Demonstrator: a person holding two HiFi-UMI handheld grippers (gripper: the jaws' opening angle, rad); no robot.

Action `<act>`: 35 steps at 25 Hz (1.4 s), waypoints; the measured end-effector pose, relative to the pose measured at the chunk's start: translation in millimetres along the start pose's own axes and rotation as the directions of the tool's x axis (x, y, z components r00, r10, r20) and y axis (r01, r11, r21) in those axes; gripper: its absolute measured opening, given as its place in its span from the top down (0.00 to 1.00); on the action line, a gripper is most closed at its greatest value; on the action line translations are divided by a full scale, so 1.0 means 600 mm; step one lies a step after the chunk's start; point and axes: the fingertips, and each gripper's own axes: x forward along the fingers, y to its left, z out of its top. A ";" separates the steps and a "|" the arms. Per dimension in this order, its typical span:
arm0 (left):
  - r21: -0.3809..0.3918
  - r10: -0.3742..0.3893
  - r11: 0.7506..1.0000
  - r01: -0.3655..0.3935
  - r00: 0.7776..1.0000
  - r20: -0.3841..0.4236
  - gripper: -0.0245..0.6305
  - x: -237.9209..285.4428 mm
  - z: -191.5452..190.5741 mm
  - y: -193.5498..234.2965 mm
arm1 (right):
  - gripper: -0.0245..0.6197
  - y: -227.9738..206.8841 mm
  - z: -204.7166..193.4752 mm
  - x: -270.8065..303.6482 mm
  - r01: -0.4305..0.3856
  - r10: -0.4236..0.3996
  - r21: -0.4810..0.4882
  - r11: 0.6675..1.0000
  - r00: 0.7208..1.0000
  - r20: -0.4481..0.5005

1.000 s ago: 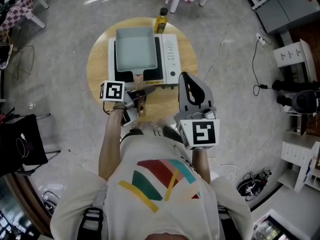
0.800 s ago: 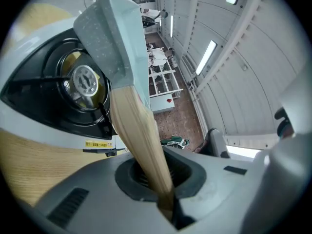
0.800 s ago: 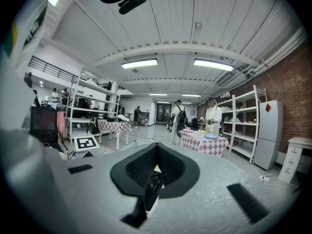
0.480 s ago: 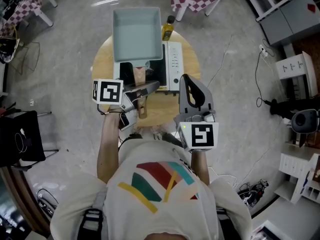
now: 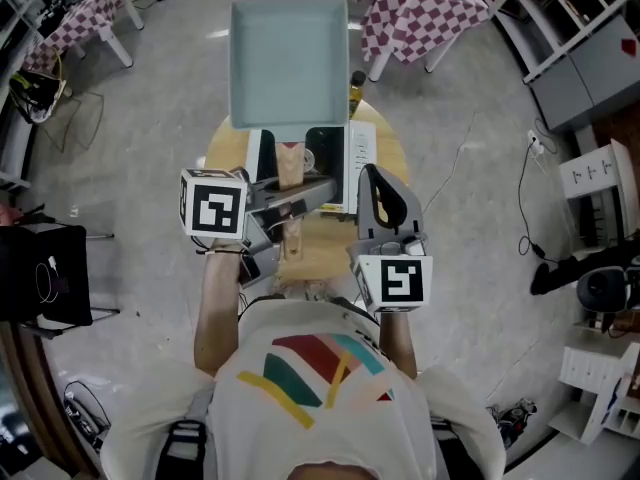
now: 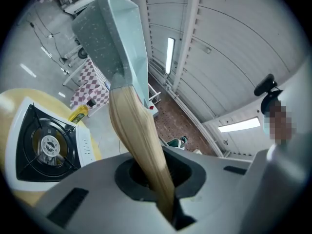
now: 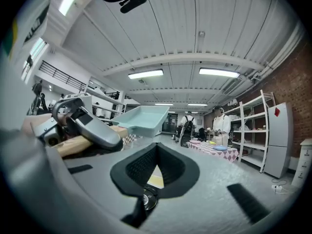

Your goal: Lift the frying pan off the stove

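Observation:
The pale blue square frying pan (image 5: 288, 58) hangs well above the white single-burner stove (image 5: 356, 160), with its wooden handle (image 5: 290, 164) pointing back toward me. My left gripper (image 5: 312, 192) is shut on that handle. In the left gripper view the handle (image 6: 139, 140) runs out from between the jaws to the pan (image 6: 117, 38), which is rolled on its side, and the bare burner (image 6: 46, 145) lies below. My right gripper (image 5: 374, 180) is shut and holds nothing, to the right of the handle. The right gripper view shows the pan (image 7: 141, 120) ahead to the left.
The stove sits on a round wooden table (image 5: 225, 158), with a yellow oil bottle (image 5: 357, 81) behind it. Checkered tables (image 5: 410, 8) stand beyond, shelving (image 5: 590, 68) is at the right, and a black chair (image 5: 40, 278) is at the left. People (image 7: 222, 126) stand in the distance.
The left gripper has risen with the pan, lifting it off the burner and rolling it somewhat. The right gripper has shifted only slightly.

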 end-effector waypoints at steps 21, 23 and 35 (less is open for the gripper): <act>0.155 0.014 0.988 -0.010 1.000 -0.027 0.95 -0.012 0.017 -0.076 | 0.97 0.002 0.038 0.022 -0.029 0.028 0.017 0.999 0.995 0.097; 0.157 0.014 0.988 -0.008 0.999 -0.035 0.95 -0.012 0.017 -0.078 | 0.97 0.002 0.039 0.022 -0.030 0.029 0.011 0.999 0.995 0.097; 0.147 -0.016 0.989 0.022 0.999 -0.039 0.94 -0.013 0.012 -0.086 | 0.97 -0.001 0.039 0.015 -0.015 0.017 -0.015 1.000 0.996 0.088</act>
